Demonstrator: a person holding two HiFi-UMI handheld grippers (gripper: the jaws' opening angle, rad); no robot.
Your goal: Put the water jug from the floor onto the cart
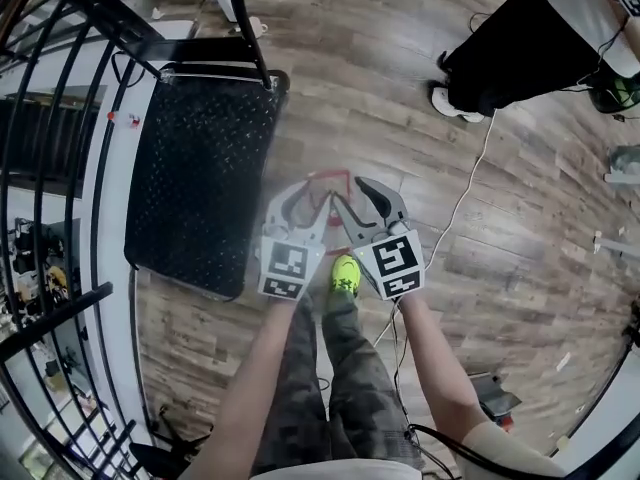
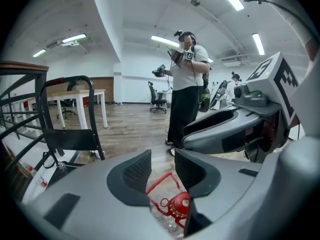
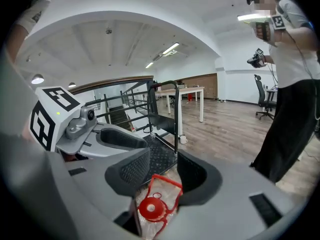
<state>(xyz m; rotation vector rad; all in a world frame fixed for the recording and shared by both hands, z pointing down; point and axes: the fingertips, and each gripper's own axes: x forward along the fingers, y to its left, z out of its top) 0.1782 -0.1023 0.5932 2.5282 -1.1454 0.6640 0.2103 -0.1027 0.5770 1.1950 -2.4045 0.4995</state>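
Note:
The water jug (image 1: 322,187) stands on the wood floor, clear plastic with a red cap (image 3: 150,209) and a red carry handle (image 3: 167,184). Both grippers hang just above it, side by side, and hide most of it in the head view. My left gripper (image 1: 303,200) is open, and the red cap (image 2: 181,203) shows below the gap between its jaws (image 2: 162,169). My right gripper (image 1: 362,203) is open too, with the handle and cap showing beneath its gap (image 3: 162,171). Neither pair of pads touches the jug. The cart (image 1: 200,168), a black flat deck with a tube handle (image 1: 245,18), stands just left of the jug.
A black metal railing (image 1: 60,88) runs along the left beside the cart. Another person (image 1: 520,38) stands at the far right, holding grippers. A white cable (image 1: 460,208) crosses the floor to the right. My own legs and a yellow-green shoe (image 1: 345,273) are right behind the jug.

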